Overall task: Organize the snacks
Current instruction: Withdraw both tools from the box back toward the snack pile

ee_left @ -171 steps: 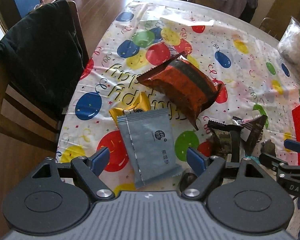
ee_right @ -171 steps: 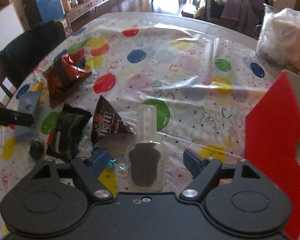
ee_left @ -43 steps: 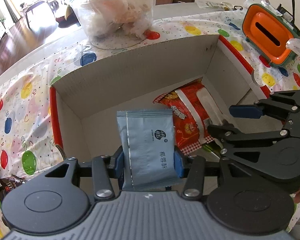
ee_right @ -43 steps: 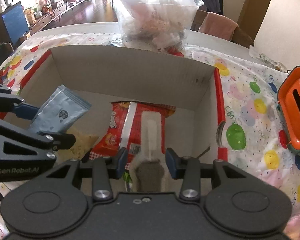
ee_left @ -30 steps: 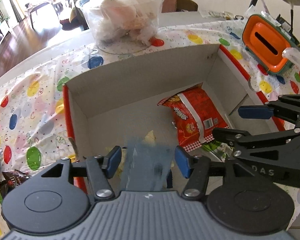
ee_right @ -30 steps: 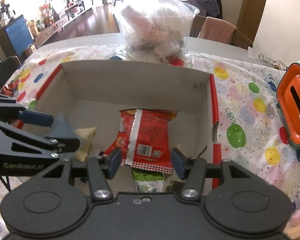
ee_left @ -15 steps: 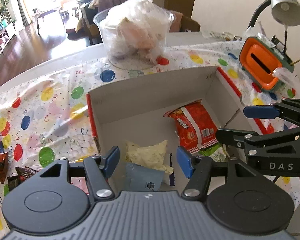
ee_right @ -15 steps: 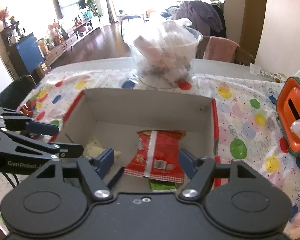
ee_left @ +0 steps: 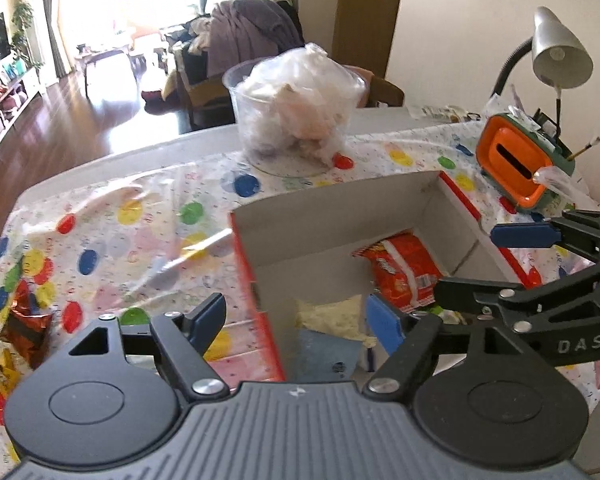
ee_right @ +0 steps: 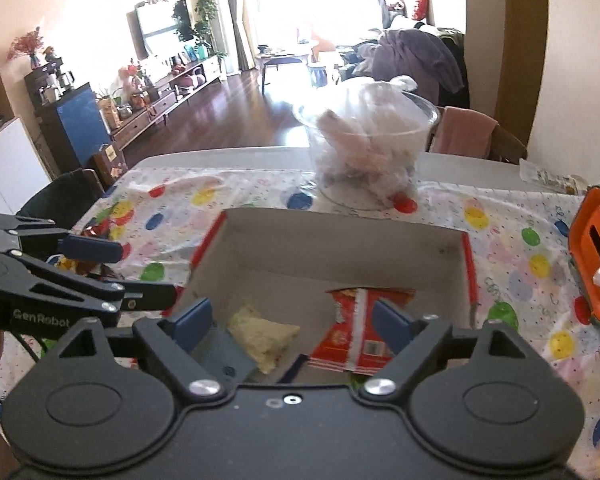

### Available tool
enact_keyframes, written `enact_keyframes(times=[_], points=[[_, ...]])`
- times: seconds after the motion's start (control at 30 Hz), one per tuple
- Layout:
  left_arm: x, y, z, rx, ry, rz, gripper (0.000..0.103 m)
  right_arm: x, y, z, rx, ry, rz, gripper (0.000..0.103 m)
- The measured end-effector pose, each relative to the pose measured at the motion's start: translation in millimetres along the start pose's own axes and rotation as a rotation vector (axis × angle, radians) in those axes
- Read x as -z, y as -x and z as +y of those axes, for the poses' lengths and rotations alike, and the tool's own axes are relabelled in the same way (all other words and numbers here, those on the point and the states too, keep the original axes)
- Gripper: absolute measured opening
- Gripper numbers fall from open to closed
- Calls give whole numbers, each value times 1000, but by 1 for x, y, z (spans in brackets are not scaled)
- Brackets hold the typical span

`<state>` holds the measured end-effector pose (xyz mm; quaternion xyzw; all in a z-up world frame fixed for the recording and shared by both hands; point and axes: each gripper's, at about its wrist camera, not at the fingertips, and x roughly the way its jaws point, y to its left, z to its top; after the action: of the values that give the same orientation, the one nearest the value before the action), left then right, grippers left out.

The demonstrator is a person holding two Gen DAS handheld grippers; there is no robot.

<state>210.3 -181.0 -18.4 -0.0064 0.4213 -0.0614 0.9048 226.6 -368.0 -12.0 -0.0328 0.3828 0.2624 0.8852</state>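
Where it sits open, the box (ee_left: 340,208) holds snacks — red packet (ee_left: 404,272), blue (ee_left: 326,354).

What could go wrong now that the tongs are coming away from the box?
1. The left tongs hang open over the cardboard box's red left wall; swinging left low might clip it and shove the box.
2. The right tongs are close beside them, so the two might bump.
3. The remaining snacks, like the orange-and-black packet, lie near the table's left edge; a hasty grab could knock them off.
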Motion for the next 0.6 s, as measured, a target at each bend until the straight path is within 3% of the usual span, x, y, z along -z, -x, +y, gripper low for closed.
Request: enact_keyframes(times=[0.37, 0.6], points=[[26, 32, 60, -31, 19, -51, 81, -3, -4, 62, -37, 21, -39, 103], [46, 50, 110, -79, 55, -95, 82, -5, -21, 108, -69, 36, -40, 103]])
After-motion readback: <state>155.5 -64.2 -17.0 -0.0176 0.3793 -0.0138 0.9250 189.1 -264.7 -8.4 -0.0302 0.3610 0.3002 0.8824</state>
